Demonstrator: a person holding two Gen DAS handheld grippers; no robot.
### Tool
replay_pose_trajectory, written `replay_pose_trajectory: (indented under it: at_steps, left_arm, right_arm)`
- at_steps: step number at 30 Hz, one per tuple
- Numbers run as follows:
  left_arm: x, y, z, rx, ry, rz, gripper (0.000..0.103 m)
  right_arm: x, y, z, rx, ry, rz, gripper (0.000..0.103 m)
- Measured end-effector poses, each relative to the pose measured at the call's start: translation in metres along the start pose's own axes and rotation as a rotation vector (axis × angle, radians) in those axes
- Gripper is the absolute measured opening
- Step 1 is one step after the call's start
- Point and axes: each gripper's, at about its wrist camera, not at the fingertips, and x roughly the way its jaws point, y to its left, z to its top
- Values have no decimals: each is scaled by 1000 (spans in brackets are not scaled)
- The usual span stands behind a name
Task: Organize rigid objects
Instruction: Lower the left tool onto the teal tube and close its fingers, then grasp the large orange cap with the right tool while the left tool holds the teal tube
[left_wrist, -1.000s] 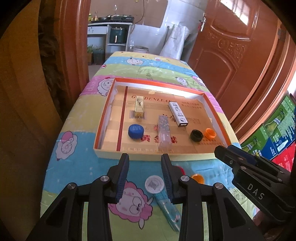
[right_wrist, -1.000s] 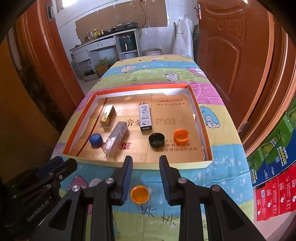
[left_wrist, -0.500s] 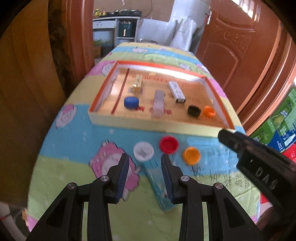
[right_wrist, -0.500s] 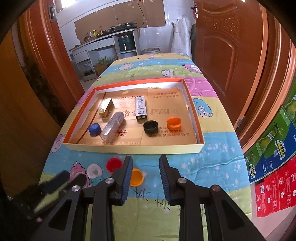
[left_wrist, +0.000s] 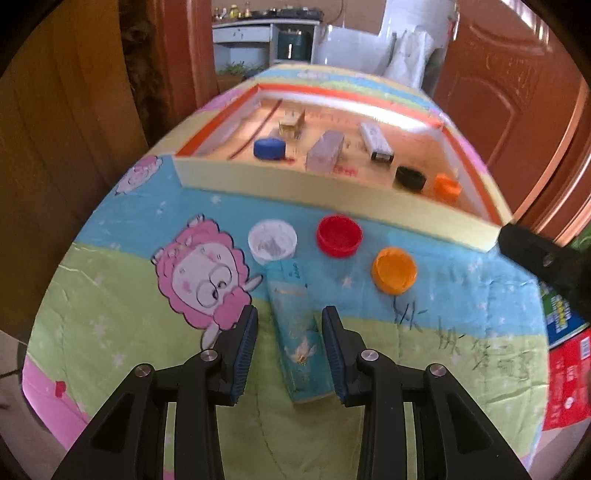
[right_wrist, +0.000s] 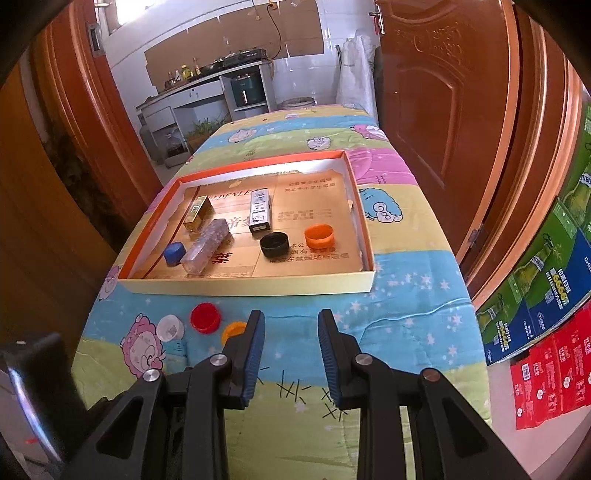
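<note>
Left gripper (left_wrist: 290, 349), jaws parted and empty, straddles the teal box (left_wrist: 299, 343) near the tray (left_wrist: 332, 192); closing off-centre could skew it.

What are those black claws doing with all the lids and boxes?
A person is tidying small things into a shallow orange-rimmed cardboard tray. The left gripper straddles a long teal box on the cartoon quilt, jaws open. The right gripper hovers empty. White, red and orange caps wait outside.
</note>
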Motion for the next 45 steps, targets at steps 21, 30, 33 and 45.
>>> replay_pose_trajectory:
  at_steps: [21, 30, 33, 45]
  left_arm:
    - [-4, 38, 1, 104, -45, -218, 22]
    - [-11, 61, 10, 61, -49, -229, 22]
    - [-10, 67, 12, 47, -48, -231, 22]
    - [-15, 75, 18, 94, -74, -187, 22]
  right_arm:
    - [32, 18, -32, -106, 33, 132, 30]
    - [54, 36, -35, -159, 70, 130, 57]
    - [62, 42, -34, -188, 75, 86, 57]
    - [71, 49, -27, -200, 65, 3, 30]
